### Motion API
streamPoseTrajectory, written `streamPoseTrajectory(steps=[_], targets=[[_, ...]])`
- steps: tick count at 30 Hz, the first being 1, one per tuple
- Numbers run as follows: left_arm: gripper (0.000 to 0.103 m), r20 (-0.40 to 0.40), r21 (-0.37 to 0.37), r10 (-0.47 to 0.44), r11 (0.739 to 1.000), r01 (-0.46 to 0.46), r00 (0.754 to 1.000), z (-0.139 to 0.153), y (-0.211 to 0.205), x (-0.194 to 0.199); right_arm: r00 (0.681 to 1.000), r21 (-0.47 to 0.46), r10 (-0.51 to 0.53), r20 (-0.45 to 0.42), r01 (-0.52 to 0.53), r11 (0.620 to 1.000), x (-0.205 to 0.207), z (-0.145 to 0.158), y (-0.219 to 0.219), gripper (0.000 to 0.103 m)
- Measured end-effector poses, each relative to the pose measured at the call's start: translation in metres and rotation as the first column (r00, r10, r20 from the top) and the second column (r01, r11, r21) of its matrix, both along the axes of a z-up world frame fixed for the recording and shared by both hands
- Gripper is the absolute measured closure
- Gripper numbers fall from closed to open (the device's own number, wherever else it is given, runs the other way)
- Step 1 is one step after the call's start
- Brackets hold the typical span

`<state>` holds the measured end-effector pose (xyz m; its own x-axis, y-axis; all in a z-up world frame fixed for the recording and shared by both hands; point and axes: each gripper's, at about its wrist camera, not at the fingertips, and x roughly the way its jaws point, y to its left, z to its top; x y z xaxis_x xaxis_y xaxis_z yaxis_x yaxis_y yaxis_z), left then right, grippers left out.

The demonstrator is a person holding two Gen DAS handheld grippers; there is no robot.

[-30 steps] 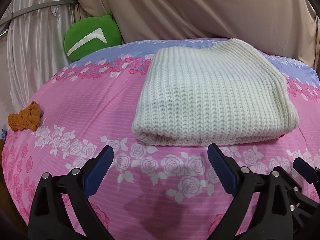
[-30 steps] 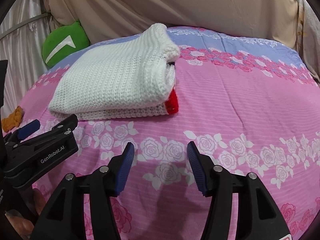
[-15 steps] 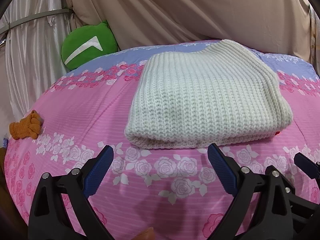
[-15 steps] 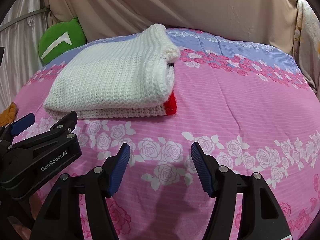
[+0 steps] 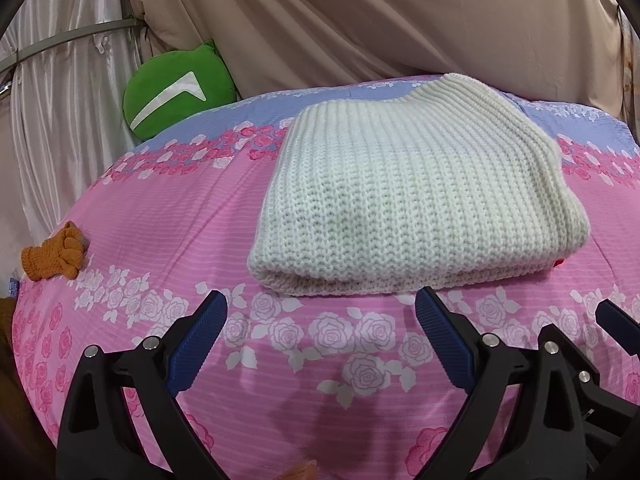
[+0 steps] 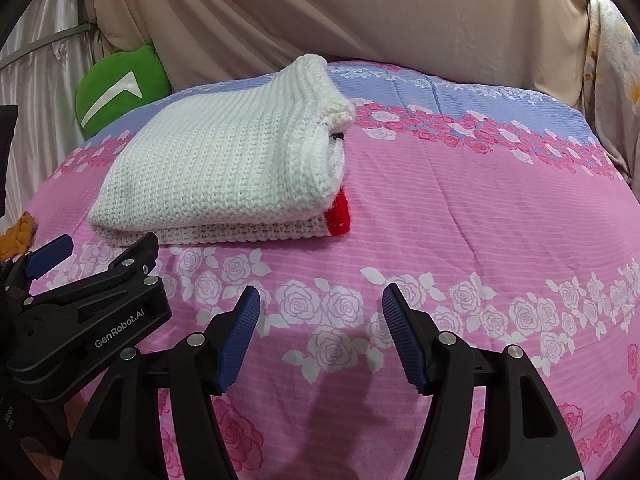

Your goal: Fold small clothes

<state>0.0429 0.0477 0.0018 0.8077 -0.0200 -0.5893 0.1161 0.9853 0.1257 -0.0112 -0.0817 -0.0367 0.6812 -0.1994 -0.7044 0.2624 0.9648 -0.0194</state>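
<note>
Hovering wide open and empty, left claw [image 5: 320,328] and right claw [image 6: 320,332] face the folded white knit sweater [image 5: 416,200] on the bed [image 6: 480,208]; fold looks finished, next likely withdrawing.

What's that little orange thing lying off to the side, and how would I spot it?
Start at the pink rose-print bedspread and follow it to its left edge, well away from the folded white sweater. There lies a small orange knitted glove, the only orange item, far smaller than the green cushion behind it.
</note>
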Motion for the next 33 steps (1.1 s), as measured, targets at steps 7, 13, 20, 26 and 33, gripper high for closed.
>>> streamPoseTrajectory(steps=[7, 13, 20, 26, 33], targets=[[0.010, 0.009, 0.002, -0.005, 1.000, 0.004, 1.000, 0.0000, 0.0005, -0.0017, 1.000, 0.003, 0.006, -0.002, -0.006, 1.000, 0.0005, -0.0006, -0.0006, 0.040], [0.011, 0.003, 0.016, -0.005, 1.000, 0.005, 1.000, -0.0008, -0.0016, -0.0012, 1.000, 0.004, 0.003, -0.003, -0.003, 1.000, 0.0019, -0.0014, -0.0006, 0.040], [0.009, -0.013, 0.015, -0.007, 1.000, 0.008, 1.000, -0.0017, -0.0012, 0.0004, 1.000, -0.002, 0.001, -0.004, -0.001, 1.000, 0.0014, -0.0016, -0.0006, 0.040], [0.007, -0.010, 0.026, 0.014, 1.000, -0.014, 1.000, -0.0025, -0.0007, 0.0013, 1.000, -0.016, -0.003, -0.009, 0.003, 1.000, 0.0023, -0.0019, 0.0030, 0.040], [0.007, 0.011, 0.020, 0.020, 1.000, -0.020, 1.000, -0.0003, 0.0006, -0.0009, 1.000, -0.014, 0.000, -0.007, 0.000, 1.000, 0.0016, -0.0012, 0.0023, 0.040]])
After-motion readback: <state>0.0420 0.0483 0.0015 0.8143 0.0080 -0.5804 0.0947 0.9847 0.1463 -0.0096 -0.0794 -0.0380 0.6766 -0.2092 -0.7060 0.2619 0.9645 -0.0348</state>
